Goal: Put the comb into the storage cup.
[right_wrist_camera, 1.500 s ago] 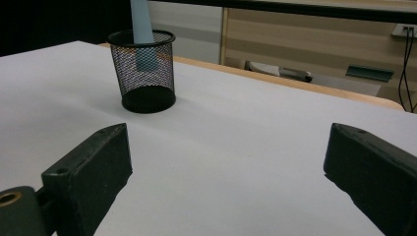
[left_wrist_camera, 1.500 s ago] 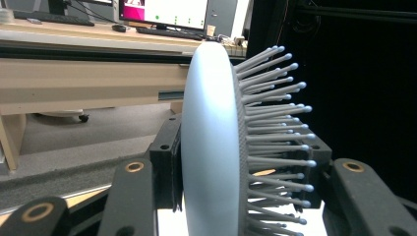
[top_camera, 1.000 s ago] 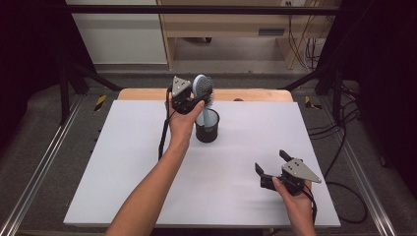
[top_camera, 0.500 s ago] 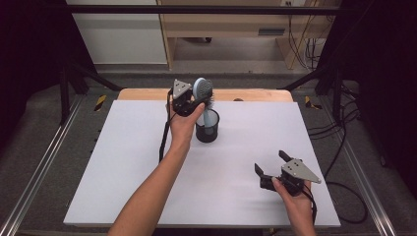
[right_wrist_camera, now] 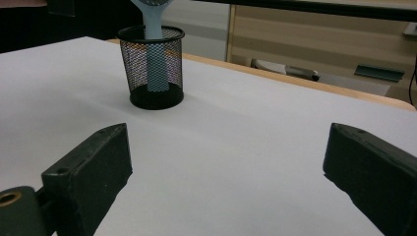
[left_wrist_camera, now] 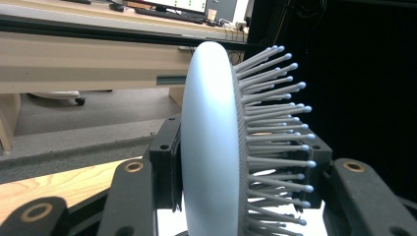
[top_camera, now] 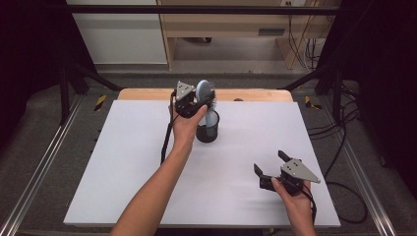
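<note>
A pale blue hairbrush (top_camera: pixel 205 92) is held upright at the far middle of the table (top_camera: pixel 123 162), its oval head pinched by the left gripper (top_camera: pixel 196 101) and its handle dropped down into a black mesh cup (top_camera: pixel 207 129). In the left gripper view the brush head (left_wrist_camera: pixel 211 142) is seen edge-on: a smooth, rounded plastic back on one side, a dotted cushion on the other, from which rows of thin grey bristles (left_wrist_camera: pixel 275 128) stick out, each tipped with a small ball. The two black jaws are pressed against the head from either side, one on the smooth back and one in among the bristles.

The cup is shown clearly in the right gripper view (right_wrist_camera: pixel 153 66): round, tapering slightly toward a solid black base, with walls of fine wire mesh through which the light blue handle (right_wrist_camera: pixel 156 64) can be made out. It is stood on the matte white tabletop, well apart from the right gripper (top_camera: pixel 271 167), which is held low over the near right part of the table. Its blocky black jaws are spread wide, with nothing between them but bare white surface. A bare wooden edge (top_camera: pixel 255 95) is seen along the far side of the table.
</note>
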